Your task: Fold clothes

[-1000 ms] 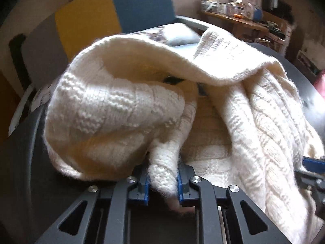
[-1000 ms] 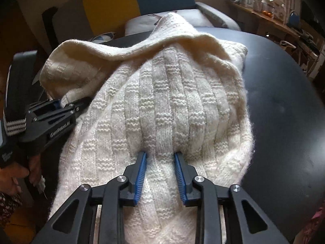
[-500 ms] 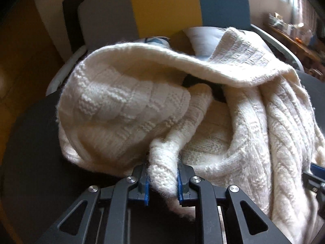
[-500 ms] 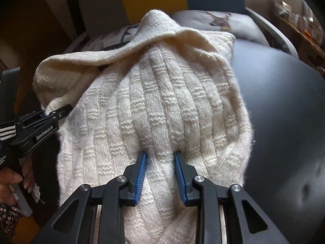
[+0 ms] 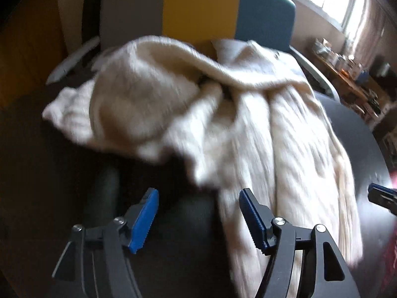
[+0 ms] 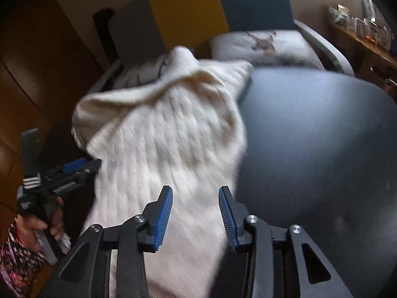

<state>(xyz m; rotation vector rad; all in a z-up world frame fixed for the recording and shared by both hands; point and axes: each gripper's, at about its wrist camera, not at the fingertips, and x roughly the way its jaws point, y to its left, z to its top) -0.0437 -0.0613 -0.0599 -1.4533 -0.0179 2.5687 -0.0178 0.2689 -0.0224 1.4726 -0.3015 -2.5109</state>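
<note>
Both the left gripper (image 5: 197,214) and right gripper (image 6: 196,212) are spread and empty, leaving the cream knit sweater (image 6: 168,134) heaped on the dark table (image 6: 322,136) toward twelve o'clock, seemingly to settle between folds.

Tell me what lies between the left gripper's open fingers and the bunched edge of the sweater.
Only bare dark table, seen in the left wrist view: the left gripper is open and empty, and the cream sweater starts just beyond its fingertips.
</note>
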